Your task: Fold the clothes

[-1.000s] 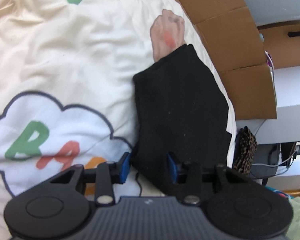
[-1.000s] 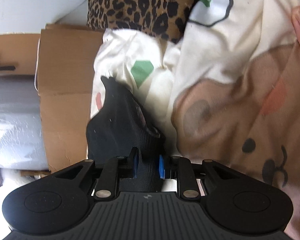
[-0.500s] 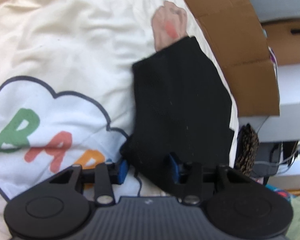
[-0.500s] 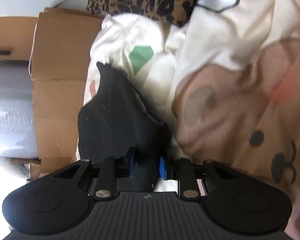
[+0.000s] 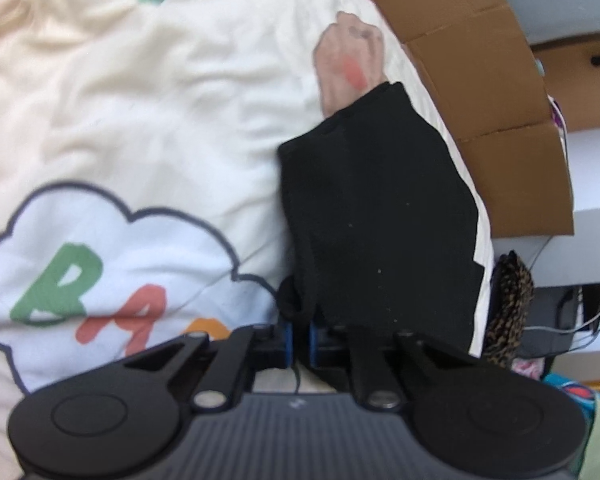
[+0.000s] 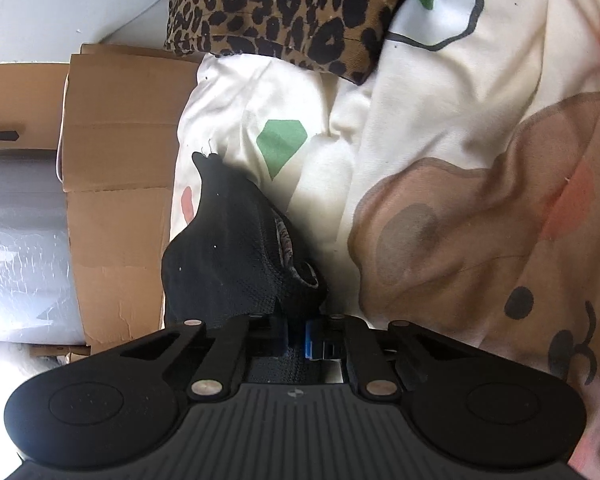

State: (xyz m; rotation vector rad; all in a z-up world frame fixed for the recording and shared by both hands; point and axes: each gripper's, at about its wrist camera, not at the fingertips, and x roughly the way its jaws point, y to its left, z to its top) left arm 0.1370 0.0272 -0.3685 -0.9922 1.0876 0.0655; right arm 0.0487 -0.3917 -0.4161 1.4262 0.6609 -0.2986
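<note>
My left view is softly blurred all over; my right is sharp. Daylight is bright and even, glaring white at nine o'clock on the right. Fisheye bends the edges, corners dark.

The garment (image 5: pixel 380 208) I held was plain black, with a mesh-like weave in my right wrist view. My left gripper (image 5: pixel 299 338) and right gripper (image 6: pixel 298 338) were black, each with blue pads. The bedspread (image 5: pixel 140 120) was cream, printed with a white cloud outlined dark, green, red and orange letters, green gem shapes and a brown bear with a red cheek. Near its edge, the pillow (image 6: pixel 284 8) bore a leopard print. The cardboard (image 5: pixel 500 128) was brown.
</note>
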